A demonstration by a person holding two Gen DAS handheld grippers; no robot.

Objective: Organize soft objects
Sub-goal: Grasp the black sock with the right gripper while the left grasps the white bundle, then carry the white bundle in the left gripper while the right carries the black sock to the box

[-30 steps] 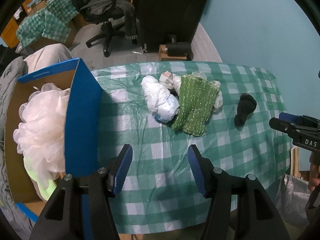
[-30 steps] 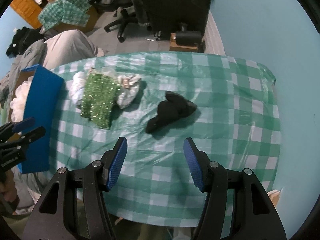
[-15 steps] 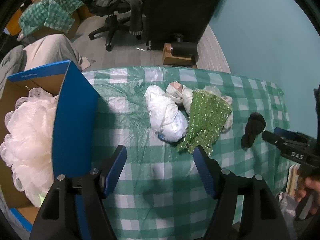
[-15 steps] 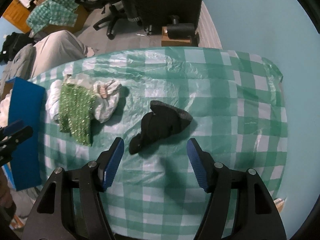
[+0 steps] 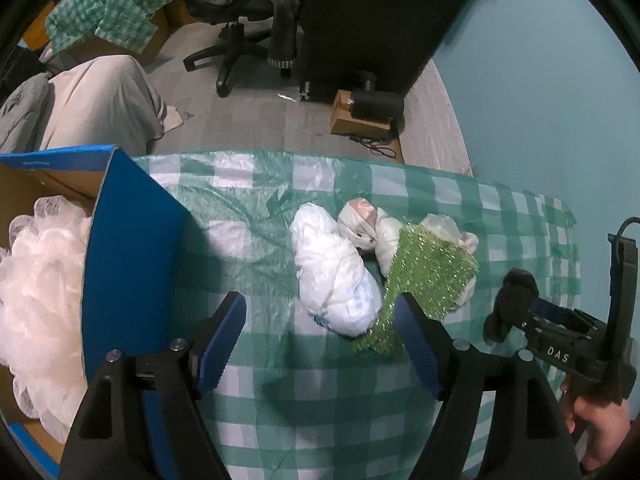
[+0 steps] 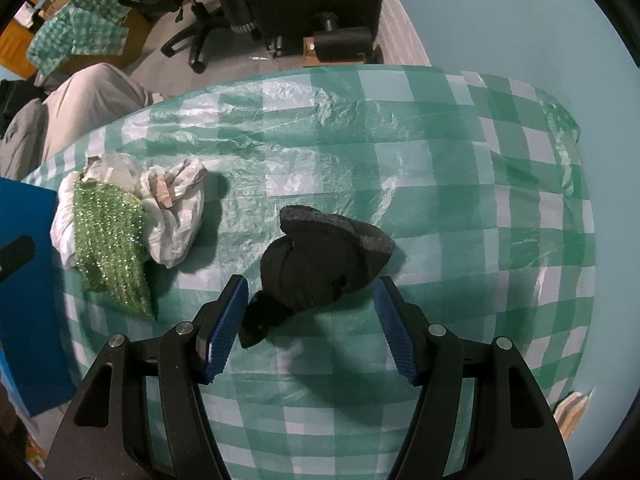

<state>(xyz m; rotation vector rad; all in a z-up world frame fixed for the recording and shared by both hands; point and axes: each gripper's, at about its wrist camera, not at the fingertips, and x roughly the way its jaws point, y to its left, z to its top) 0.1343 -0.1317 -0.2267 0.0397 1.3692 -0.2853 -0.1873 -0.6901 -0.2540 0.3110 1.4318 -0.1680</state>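
Right hand-held gripper [image 6: 308,320], jaws apart and just widened, empty; black sock [image 6: 320,264] lies just above, long axis lower-left to upper-right. Left hand-held gripper [image 5: 320,336] farther off.

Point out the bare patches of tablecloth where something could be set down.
Free: the cloth right of the black sock, out to the table's edge, and the strip between the blue box and white bundle. Crowded: the bundles under the green cloth.
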